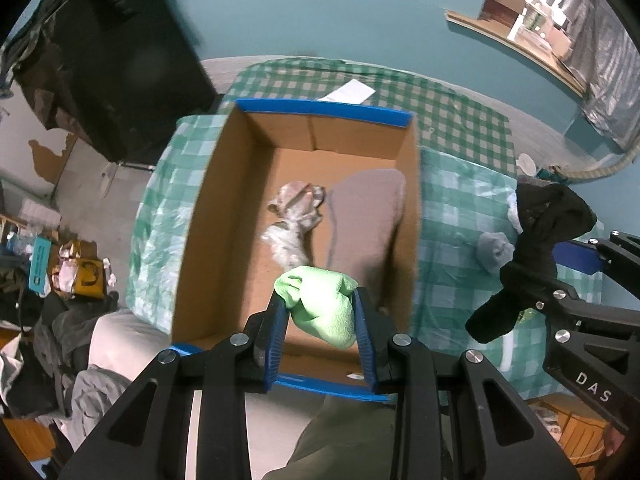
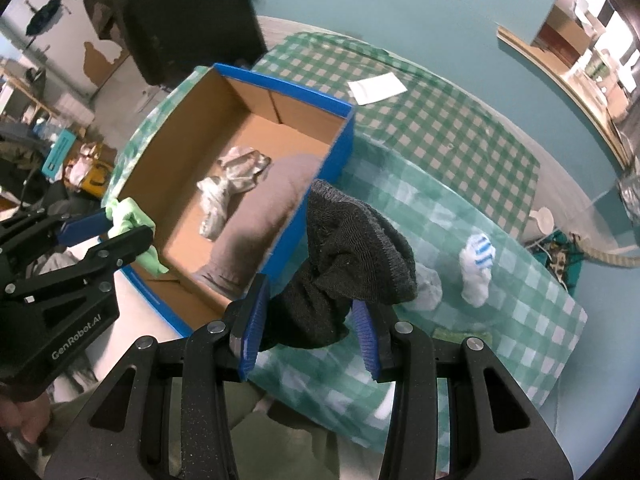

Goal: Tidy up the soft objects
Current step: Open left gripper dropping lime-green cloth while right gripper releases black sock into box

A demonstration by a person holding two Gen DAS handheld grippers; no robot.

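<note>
Left claw point(image 1: 320, 312): closed on a light green sock point(image 1: 324, 304), pinched between its blue pads; the sock hangs just over the near end of the open box.
Right claw point(image 2: 312, 320): closed on a dark grey sock point(image 2: 352, 256), bunched between its pads; it hangs above the checked cloth, just outside the box's right wall.
Cardboard box point(image 1: 200, 216): directly ahead of the left claw and ahead-left of the right claw; brown inside, blue outside, open at the top.
Already in the box: a folded grey-brown cloth point(image 1: 360, 216) lying against the right wall, and a pale patterned sock point(image 1: 296, 208) just to its left, both beyond the green sock.
Still on the surface point(image 2: 460, 148): a white sock with blue stripes point(image 2: 476, 268) to the right of the right claw, and a pale grey sock point(image 2: 426, 286) between it and the dark sock.
Further off: a white sheet of paper point(image 2: 376, 86) lies on the cloth beyond the box.
Progress: judged as partway; two items are stowed, two are carried and not yet dropped in, and at least two remain on the cloth to be collected.
</note>
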